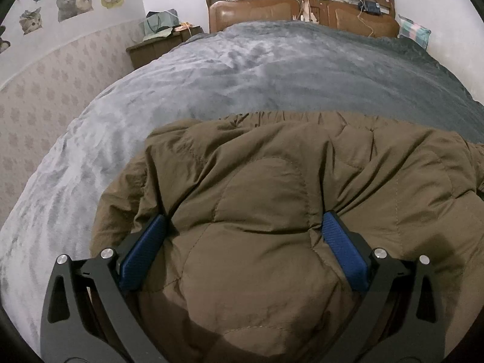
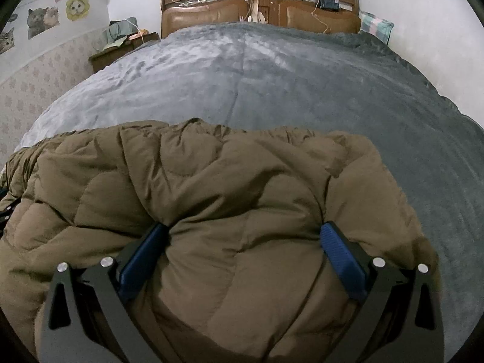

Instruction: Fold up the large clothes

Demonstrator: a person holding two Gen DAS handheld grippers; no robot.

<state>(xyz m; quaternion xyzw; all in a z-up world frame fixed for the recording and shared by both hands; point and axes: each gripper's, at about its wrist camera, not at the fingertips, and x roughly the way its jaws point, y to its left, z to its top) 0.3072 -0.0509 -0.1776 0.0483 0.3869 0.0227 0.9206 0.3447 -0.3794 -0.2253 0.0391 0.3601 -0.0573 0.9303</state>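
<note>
A brown quilted puffer jacket (image 1: 272,187) lies on the near part of a bed; it also shows in the right wrist view (image 2: 211,187). My left gripper (image 1: 244,222) has its blue-padded fingers (image 1: 345,251) spread wide, with a thick bulge of the jacket's left part between them, pressing into the fabric. My right gripper (image 2: 244,230) stands the same way on the jacket's right part, its blue pads (image 2: 341,254) pressed against a puffy fold. The jacket's near edge is hidden under both grippers.
A grey plush blanket (image 1: 272,69) covers the bed up to a wooden headboard (image 1: 302,9). A nightstand (image 1: 154,48) with bags stands at the back left by a wall with cat stickers. A pillow (image 1: 414,31) lies at the back right.
</note>
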